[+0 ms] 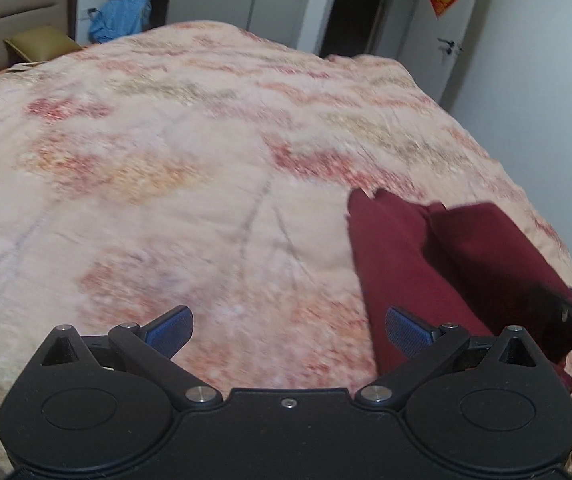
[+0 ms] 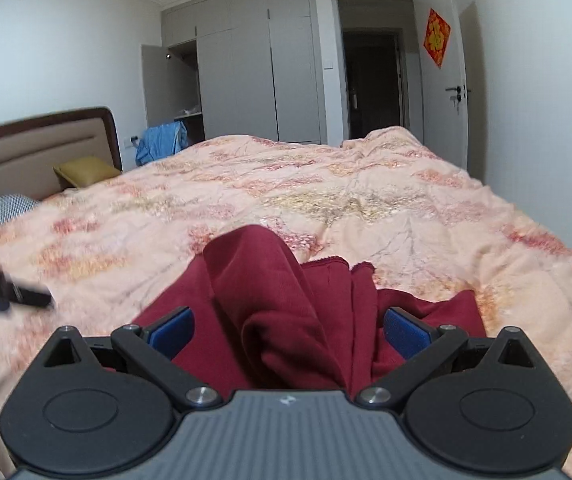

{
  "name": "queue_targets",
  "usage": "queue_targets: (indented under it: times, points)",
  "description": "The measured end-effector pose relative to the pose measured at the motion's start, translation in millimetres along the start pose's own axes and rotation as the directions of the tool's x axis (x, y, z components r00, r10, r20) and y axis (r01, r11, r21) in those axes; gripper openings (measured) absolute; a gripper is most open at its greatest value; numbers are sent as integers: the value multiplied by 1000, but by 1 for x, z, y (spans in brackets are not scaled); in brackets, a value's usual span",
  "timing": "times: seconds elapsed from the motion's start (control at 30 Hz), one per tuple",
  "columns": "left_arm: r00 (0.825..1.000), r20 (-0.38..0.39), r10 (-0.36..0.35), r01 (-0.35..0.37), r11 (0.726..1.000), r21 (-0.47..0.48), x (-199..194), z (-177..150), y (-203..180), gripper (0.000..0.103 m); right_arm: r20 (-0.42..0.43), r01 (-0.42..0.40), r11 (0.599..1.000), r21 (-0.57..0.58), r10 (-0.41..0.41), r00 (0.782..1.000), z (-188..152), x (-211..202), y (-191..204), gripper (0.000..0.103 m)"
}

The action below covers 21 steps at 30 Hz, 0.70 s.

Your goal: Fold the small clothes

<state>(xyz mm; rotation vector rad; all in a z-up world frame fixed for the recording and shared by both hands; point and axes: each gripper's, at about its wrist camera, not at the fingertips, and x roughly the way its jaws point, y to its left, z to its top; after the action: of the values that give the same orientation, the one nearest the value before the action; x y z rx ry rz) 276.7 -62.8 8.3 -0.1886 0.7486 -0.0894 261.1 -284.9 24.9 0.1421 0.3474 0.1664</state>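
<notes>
While maroon garment (image 2: 286,304) lies bunched on bed (image 2: 365,200) near its front edge, I judge fold barely begun. My left claw (image 1: 289,330) spread wide, empty, beside garment. My right claw (image 2: 289,330) spread, cloth between pads, ungripped. Next: find edge, pinch, flatten.

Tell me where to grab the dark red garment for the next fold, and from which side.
Grip the dark red garment at its frayed far edge, which lies flat on the bedspread. Come from above the near side, past the raised bunched hump in the middle.
</notes>
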Motion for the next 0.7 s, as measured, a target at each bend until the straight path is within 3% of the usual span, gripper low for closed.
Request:
queue_targets:
  times: [0.13,0.43,0.5,0.7]
  points:
    - [1000,-14,-6,6,1000,22,9,-6,-13,102,-6,-40,995,95,40,999,0,8,-14,100]
    - [998,-57,-26,27,1000,16,16,-11,-17,102,14,-1,985,173,-1,1000,-12,0,-28,75]
    - [998,-61,-26,26,1000,13,16,-13,-18,102,32,14,975,223,-22,999,-17,-7,-37,57]
    - [998,-63,-30,31,999,23,18,-16,-21,102,-17,114,955,274,-114,993,-39,-28,-62,57]
